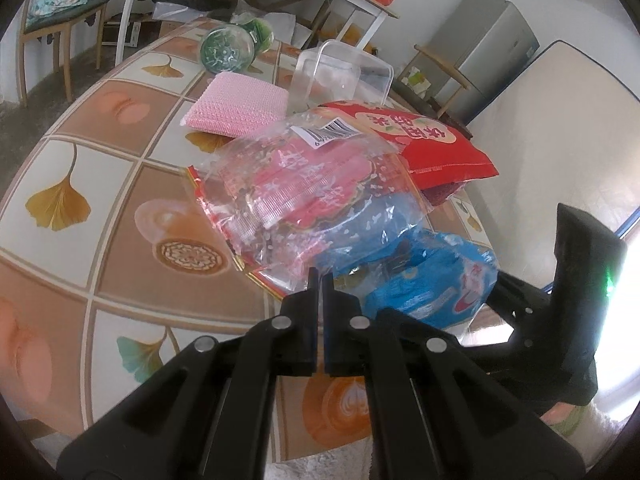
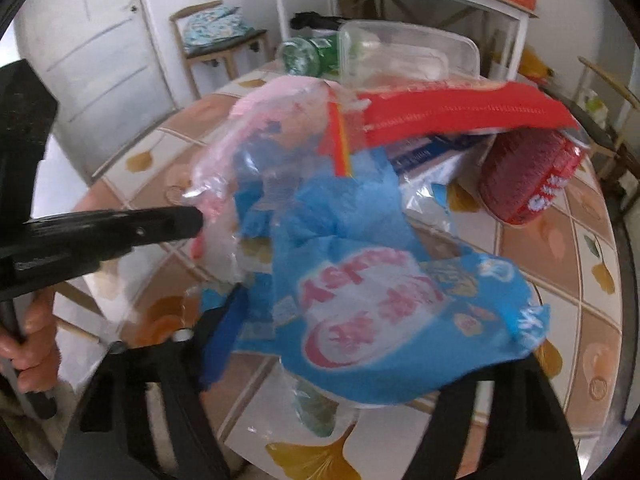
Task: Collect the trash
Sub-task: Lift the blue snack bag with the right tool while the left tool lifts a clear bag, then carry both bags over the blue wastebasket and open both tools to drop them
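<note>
My left gripper (image 1: 320,280) has its jaws pressed together on the near edge of one clear pink-printed wrapper (image 1: 296,192), which lies on the counter (image 1: 120,184); in the right wrist view the same gripper comes in from the left with a hand (image 2: 34,340) on its handle. My right gripper (image 2: 360,344) stands with its jaws apart; one crumpled blue wrapper (image 2: 380,304) lies between them and hides the fingertips, so I cannot tell whether a pad touches it. I count three wrappers in the heap: the clear pink one, the blue one and one red bag (image 1: 424,140) behind them. Beyond lie one pink sponge (image 1: 240,106), one clear plastic box (image 1: 340,76) and one green glass bottle (image 1: 228,48) on its side; one red cylindrical tub (image 2: 532,176) lies tipped at the right.
</note>
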Tool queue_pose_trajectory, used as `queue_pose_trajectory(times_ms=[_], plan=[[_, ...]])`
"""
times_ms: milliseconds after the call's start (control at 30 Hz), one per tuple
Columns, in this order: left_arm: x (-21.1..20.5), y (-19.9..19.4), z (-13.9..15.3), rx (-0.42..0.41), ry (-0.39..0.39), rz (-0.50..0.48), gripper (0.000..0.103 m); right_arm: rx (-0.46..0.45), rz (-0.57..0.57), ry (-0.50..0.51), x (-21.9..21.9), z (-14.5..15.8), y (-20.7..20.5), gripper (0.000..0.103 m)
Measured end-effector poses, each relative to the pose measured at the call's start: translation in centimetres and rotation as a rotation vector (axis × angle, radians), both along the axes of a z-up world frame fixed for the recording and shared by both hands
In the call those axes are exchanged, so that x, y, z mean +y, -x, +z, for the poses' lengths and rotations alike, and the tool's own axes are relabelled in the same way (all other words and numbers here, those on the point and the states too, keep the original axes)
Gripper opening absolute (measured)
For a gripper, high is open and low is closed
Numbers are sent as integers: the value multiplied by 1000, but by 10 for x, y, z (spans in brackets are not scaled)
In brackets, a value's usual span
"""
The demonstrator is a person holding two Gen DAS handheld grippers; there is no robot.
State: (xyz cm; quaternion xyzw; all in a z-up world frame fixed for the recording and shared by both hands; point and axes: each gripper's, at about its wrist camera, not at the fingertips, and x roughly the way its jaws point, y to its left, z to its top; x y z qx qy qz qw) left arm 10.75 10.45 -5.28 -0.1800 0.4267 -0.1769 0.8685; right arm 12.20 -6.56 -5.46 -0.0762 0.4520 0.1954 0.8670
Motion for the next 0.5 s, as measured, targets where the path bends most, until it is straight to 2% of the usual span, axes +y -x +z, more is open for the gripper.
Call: queue_pose_trajectory(times_ms=[33,133,200,300,367,500], plan=[[1,0,0,-2,0,3,0,-9,-13,4,-1,0,0,57],[2,2,4,-14,-7,15,0,-10,-51,-2,-9,1,0,38],[4,6,9,-30,-18,23,0,2,-74,-23,-16,2,-1,21],[9,16,19,-60,-48,33,0,27,-104,-71,-30,4,1,10],[14,24,26,-73,-61,35,0,31,-121,-104,-39,6,5,6],[17,44,46,-111,-89,25,0,27,-146,-162,-61,15,24,5]])
